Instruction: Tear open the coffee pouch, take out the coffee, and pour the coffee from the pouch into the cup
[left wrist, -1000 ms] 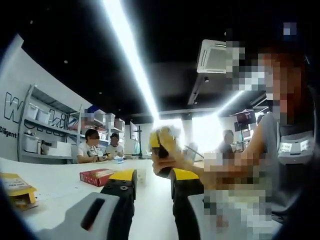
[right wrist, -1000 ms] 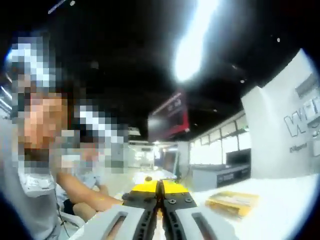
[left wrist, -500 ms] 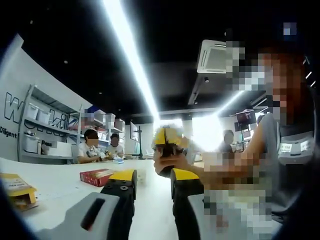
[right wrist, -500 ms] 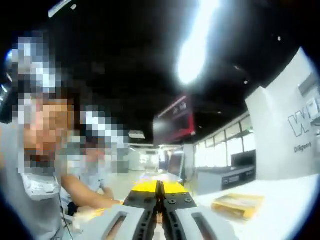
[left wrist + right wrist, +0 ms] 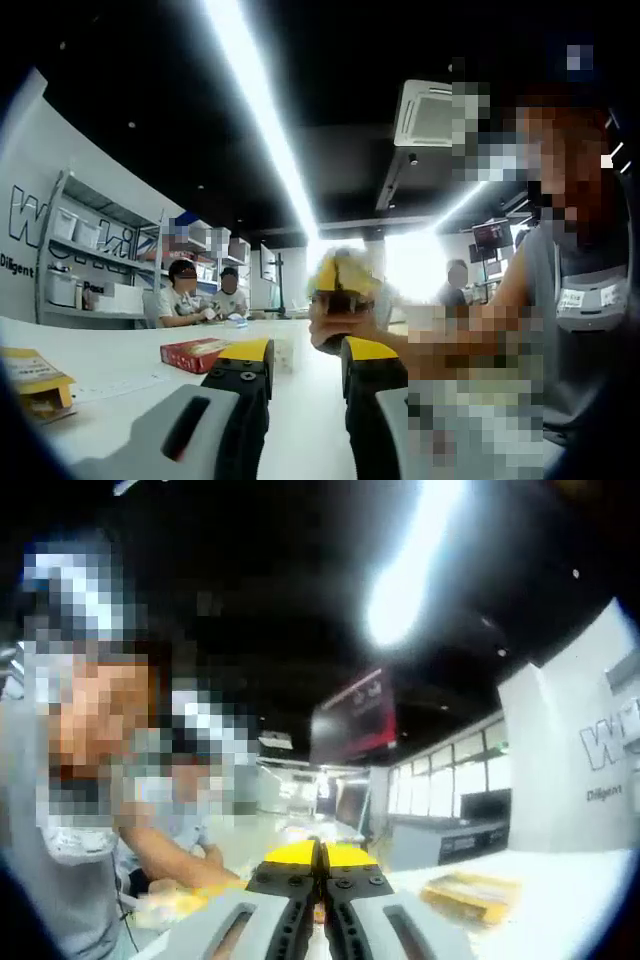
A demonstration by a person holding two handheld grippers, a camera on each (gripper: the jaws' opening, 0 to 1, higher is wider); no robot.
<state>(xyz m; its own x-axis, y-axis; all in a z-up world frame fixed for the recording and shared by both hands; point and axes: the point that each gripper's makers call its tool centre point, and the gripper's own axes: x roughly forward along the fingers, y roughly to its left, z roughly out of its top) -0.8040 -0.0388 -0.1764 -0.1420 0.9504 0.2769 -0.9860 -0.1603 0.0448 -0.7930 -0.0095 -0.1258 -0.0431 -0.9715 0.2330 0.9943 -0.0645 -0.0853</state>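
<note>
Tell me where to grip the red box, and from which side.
Probably take the red box across its narrow width, near the middle, coming down from above. It lies flat on the white table, low and long, so its long edges offer parallel faces.

Desk (image 5: 120, 370): smooth white, slight sheen. Left gripper (image 5: 305, 365): matt grey plastic body, black jaws, yellow tips. Red box (image 5: 195, 353) and yellow box (image 5: 470, 892): cardboard.

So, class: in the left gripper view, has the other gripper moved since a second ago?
Yes: the right gripper has shifted rightward and slightly down, judged against the red box on the table.
</note>
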